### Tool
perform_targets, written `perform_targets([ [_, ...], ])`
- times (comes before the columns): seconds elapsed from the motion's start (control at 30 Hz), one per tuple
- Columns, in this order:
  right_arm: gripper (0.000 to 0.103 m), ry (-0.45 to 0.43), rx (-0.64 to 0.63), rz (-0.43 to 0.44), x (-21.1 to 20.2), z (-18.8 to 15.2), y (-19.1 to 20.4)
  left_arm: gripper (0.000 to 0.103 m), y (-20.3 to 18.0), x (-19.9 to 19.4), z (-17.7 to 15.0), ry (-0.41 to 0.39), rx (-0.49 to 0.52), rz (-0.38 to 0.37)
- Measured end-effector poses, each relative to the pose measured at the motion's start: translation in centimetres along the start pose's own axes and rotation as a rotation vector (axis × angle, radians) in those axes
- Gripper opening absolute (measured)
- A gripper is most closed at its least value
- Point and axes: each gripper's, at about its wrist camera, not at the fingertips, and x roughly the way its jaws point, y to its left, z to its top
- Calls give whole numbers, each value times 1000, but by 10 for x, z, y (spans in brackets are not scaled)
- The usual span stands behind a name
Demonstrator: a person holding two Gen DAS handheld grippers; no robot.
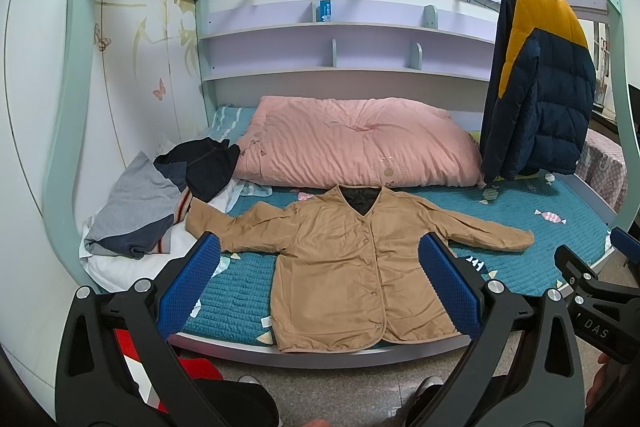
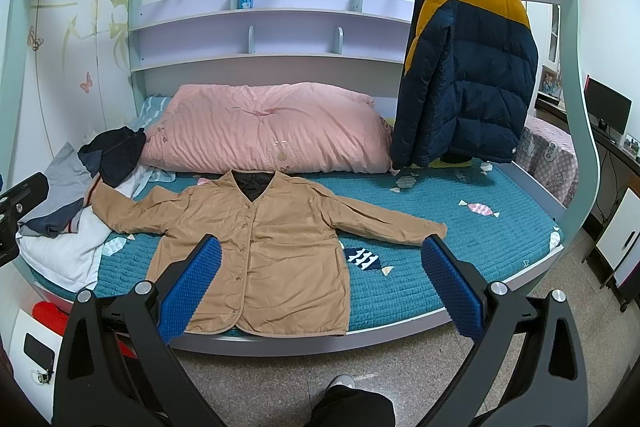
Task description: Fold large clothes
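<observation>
A tan button-front jacket (image 1: 344,259) (image 2: 264,251) lies flat and face up on the teal bedspread (image 1: 540,227) (image 2: 480,239), sleeves spread out to both sides, hem at the near edge of the bed. My left gripper (image 1: 318,283) hangs open in front of the bed, short of the jacket's hem, with nothing between its blue pads (image 1: 188,287). My right gripper (image 2: 320,283) is also open and empty, off the bed's near edge, its pads (image 2: 452,287) bracketing the jacket's right half in view. The right gripper's black body (image 1: 592,291) shows at the right edge of the left wrist view.
A pink duvet (image 1: 356,143) lies behind the jacket. A pile of grey and dark clothes (image 1: 152,195) sits on a white pillow at the left. A navy and yellow puffer coat (image 1: 540,87) hangs at the bed's right. A person's shoes (image 2: 340,383) stand on the speckled floor.
</observation>
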Motion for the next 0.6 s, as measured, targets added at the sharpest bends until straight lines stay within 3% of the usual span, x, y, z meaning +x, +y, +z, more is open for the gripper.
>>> perform_targets([
  [0.6, 96, 20, 1, -2, 15, 1, 2, 99, -2, 16, -3, 24, 15, -10],
])
